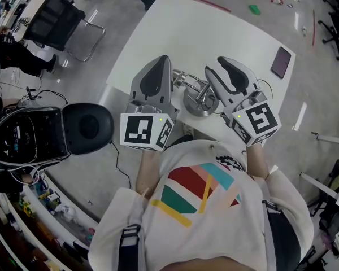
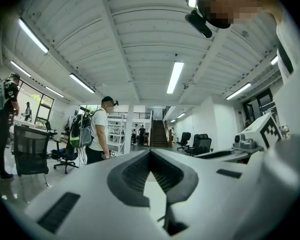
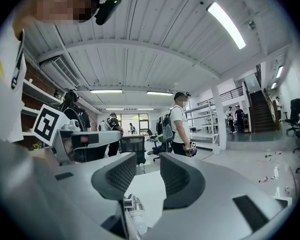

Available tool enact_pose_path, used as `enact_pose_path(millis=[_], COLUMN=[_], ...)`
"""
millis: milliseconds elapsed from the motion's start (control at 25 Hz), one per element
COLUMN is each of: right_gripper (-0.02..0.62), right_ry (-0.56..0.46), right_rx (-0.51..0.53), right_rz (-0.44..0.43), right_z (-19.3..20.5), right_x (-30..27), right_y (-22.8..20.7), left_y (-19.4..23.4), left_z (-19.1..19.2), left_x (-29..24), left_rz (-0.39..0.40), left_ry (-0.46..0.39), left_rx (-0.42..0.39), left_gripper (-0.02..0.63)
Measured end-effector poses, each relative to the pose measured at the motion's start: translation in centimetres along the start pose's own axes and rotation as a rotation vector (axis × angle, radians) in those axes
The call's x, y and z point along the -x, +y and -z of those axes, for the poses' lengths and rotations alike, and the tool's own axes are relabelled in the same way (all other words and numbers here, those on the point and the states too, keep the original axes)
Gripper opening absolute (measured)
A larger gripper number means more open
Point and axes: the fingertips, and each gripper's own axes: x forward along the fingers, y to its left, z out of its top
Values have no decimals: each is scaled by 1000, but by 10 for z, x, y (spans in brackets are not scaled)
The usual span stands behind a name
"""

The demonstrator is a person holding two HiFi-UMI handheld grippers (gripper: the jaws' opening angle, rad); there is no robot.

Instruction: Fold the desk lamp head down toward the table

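The desk lamp stands at the near edge of the white table [image 1: 214, 33]; its round metal base [image 1: 199, 105] and chrome arm joints [image 1: 183, 79] show between my two grippers. My left gripper [image 1: 163, 60] is held level at the left of the lamp, raised above the table. In the left gripper view its jaws [image 2: 150, 153] meet at the tips with nothing in them. My right gripper [image 1: 222, 61] is at the lamp's right. Its jaws [image 3: 147, 168] stand apart with nothing between the pads. A chrome lamp part [image 3: 132, 208] shows just below them.
A dark phone [image 1: 281, 62] lies at the table's far right corner. A black office chair [image 1: 56, 16] and a round black seat [image 1: 87, 126] stand left of the table. People stand in the room beyond [image 2: 97, 134] [image 3: 175, 124].
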Motion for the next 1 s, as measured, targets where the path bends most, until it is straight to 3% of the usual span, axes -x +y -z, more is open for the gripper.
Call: enact_pose_path(millis=[360, 520, 1000], right_gripper=[156, 156, 156], right_ry=[81, 25, 59], right_rx=[85, 95, 83], right_rz=[-7, -9, 8], right_z=[23, 12, 17], right_x=[4, 4, -2], right_y=[1, 3, 3], left_y=[-11, -12, -6], left_z=[19, 14, 21], left_x=[-6, -4, -6], left_rz=[10, 19, 40], left_ry=[23, 16, 41], left_rx=[3, 0, 26], left_gripper=[43, 43, 43])
